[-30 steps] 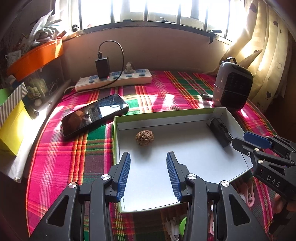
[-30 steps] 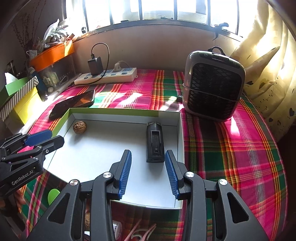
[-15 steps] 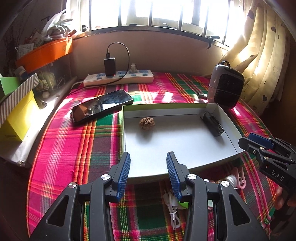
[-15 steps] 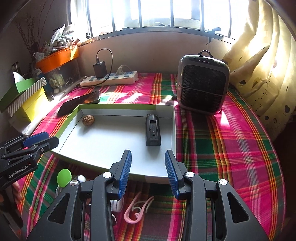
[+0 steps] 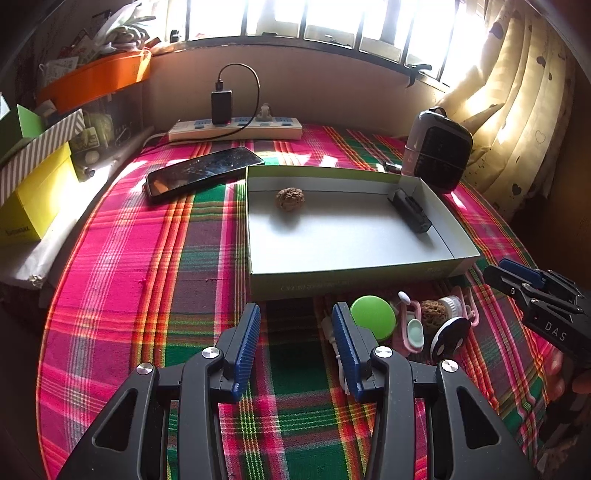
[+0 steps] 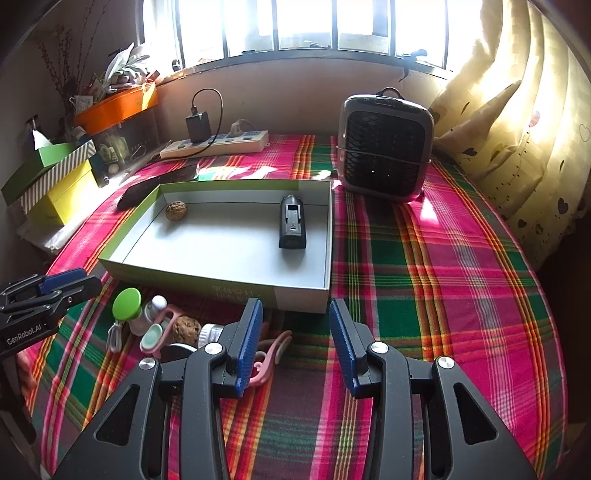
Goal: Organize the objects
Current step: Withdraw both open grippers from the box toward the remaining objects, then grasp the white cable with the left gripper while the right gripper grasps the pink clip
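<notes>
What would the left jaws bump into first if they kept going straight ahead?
Probably the plaid tablecloth just short of the box's near wall. The left gripper slants downward with nothing between its open jaws, though depth is uncertain.

Barred window (image 6: 314,26), bright daylight behind. Beige wall (image 6: 295,96) beneath it. Cream curtain (image 6: 517,122) with small hearts, right. Tabletop under pink and green plaid cloth (image 6: 443,266), sun patches.

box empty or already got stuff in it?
Not empty. The box holds a walnut near its far left corner and a black device lying flat toward its right wall. The rest of its floor is bare.
</notes>
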`<state>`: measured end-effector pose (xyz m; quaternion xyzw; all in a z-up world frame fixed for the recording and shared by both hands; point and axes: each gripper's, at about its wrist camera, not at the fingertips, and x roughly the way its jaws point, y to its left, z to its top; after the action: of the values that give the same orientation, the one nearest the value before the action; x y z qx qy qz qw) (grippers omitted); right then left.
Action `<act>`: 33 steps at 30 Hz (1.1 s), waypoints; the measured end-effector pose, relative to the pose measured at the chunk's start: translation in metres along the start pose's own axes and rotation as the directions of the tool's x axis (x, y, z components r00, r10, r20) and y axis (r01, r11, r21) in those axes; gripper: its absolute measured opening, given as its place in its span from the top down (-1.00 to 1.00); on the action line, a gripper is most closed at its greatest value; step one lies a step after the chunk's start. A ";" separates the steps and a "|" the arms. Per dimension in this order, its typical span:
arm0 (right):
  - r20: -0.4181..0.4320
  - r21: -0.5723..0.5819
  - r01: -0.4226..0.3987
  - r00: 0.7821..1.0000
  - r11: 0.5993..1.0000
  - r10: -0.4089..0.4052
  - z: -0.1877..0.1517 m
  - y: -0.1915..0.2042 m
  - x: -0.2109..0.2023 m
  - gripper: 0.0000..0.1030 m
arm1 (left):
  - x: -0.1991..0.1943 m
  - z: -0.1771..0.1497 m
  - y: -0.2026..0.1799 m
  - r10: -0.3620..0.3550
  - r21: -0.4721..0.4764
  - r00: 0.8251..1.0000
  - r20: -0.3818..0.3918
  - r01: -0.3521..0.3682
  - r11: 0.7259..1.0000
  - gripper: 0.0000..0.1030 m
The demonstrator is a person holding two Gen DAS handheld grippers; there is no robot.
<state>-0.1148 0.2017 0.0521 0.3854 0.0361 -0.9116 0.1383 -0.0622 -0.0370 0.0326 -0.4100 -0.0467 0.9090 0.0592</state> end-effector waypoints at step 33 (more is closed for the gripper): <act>-0.053 0.014 -0.050 0.997 0.999 0.051 -0.017 0.005 0.010 0.21 | 0.019 -0.019 -0.011 0.020 0.061 0.996 -0.084 -0.015 0.998 0.23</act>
<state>-0.1088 0.1979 0.0335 0.4113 0.0241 -0.8974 0.1578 -0.0596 -0.0231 0.0079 -0.4464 -0.0133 0.8923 0.0655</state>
